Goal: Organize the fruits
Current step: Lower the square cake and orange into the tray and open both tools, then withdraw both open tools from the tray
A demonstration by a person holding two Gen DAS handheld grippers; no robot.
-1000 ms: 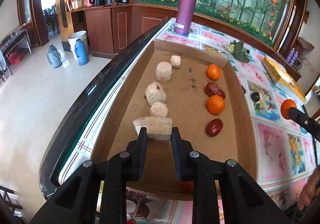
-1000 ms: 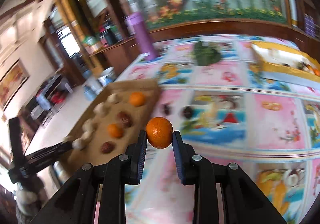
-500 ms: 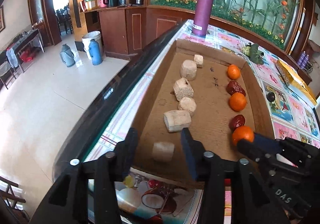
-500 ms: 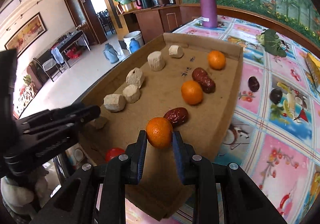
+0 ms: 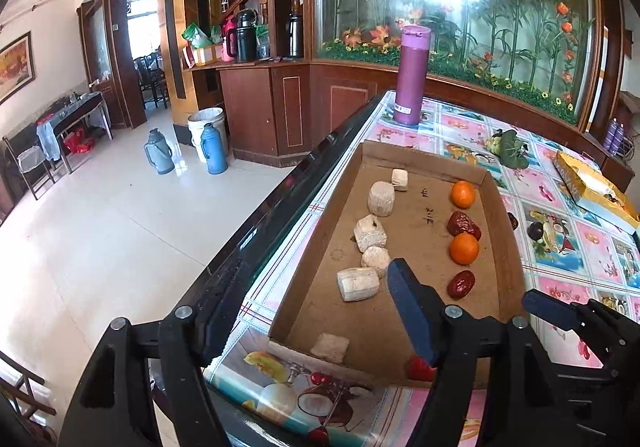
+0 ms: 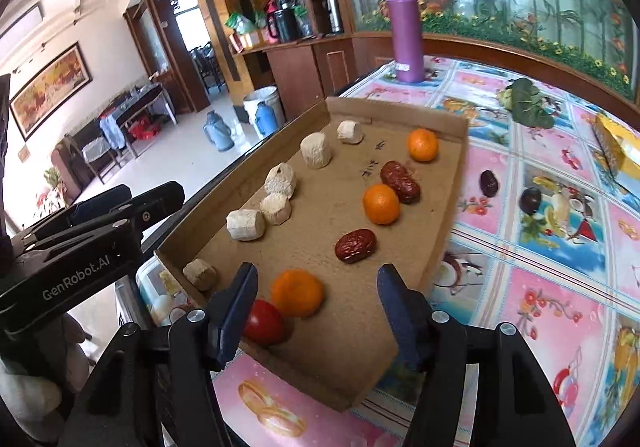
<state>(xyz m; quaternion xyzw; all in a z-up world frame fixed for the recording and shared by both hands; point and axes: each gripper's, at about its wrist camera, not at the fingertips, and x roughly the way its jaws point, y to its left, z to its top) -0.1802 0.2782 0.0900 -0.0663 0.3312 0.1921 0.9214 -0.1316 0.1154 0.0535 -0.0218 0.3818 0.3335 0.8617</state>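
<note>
Both pieces had left the jaws since the earlier frames: the orange (image 6: 297,292) lay in the cardboard tray (image 6: 456,175) at the near end of the orange-and-date row, touching a red fruit (image 6: 264,322), and the pale chunk (image 5: 330,348) ended the left row. Right gripper (image 6: 316,311) and left gripper (image 5: 316,321) had just been opening and stood spread, pinching nothing. Judged mostly done; two dark fruits (image 6: 489,183) remained on the tabletop (image 6: 560,307) just beside the tray.

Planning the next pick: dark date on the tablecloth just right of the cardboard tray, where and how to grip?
Grip the dark date across its narrow middle, coming from above. It lies flat and elongated on the tablecloth, pointing away from the camera, apart from the tray wall, so the sides look free.
</note>
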